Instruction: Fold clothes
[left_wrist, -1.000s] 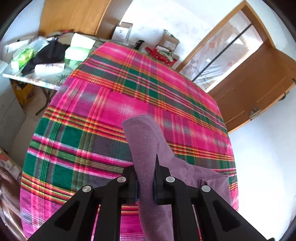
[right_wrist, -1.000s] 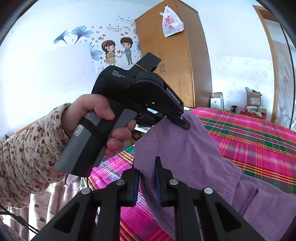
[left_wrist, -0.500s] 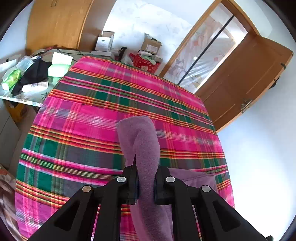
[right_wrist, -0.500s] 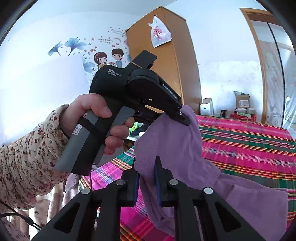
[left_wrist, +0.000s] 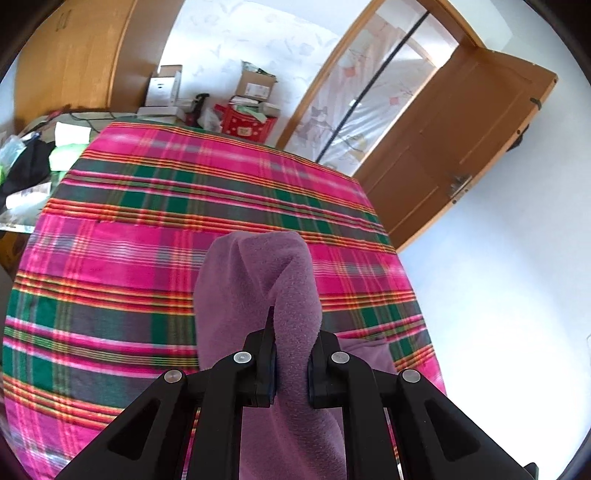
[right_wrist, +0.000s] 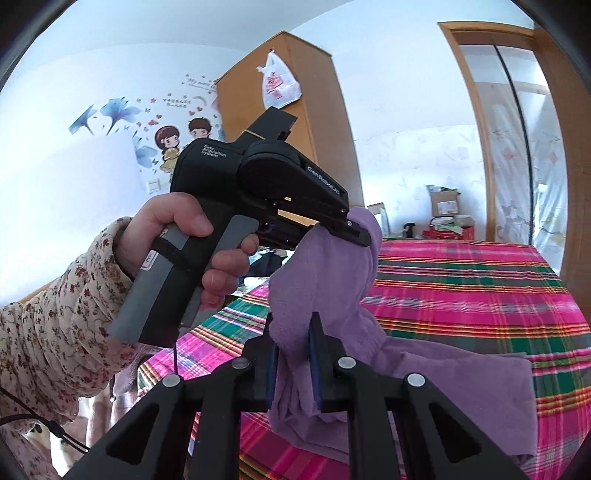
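1. Two black grippers, each pinching the same purple fleece garment (left_wrist: 258, 280). Left gripper (left_wrist: 290, 363): its two fingers (left_wrist: 264, 365) are pressed against a bunched fold of the fabric, which rises between them and arches forward over their tips.
2. Right gripper (right_wrist: 291, 363): jaws clamped on another bunch of the garment (right_wrist: 325, 280), blue pads (right_wrist: 272, 369) bearing on the cloth from both sides.
3. Purple garment, lifted part: it stretches up from the right gripper to the tip of the left gripper (right_wrist: 354, 232), seen from the right wrist view as a black handheld unit with printed lettering on its housing.
4. Hand (right_wrist: 184, 240) wrapped around the grey handle of the left gripper; a floral-print sleeve (right_wrist: 55, 325) covers the arm behind it.
5. Purple garment, lower part: it drapes down onto a bed covered by a pink, green and red plaid blanket (left_wrist: 129, 229), lying flat at the near right.
6. Cluttered side table (left_wrist: 33, 162) just beside the left edge of the bed.
7. Cardboard boxes (left_wrist: 255, 83) and a red crate (left_wrist: 245, 123) beyond the far end of the bed.
8. Wooden wardrobe (right_wrist: 317, 129) against the back wall, a white plastic bag (right_wrist: 279, 83) hanging on its front.
9. Open wooden door (left_wrist: 461, 147) at the far right; cartoon wall stickers (right_wrist: 173, 140) at the far left.
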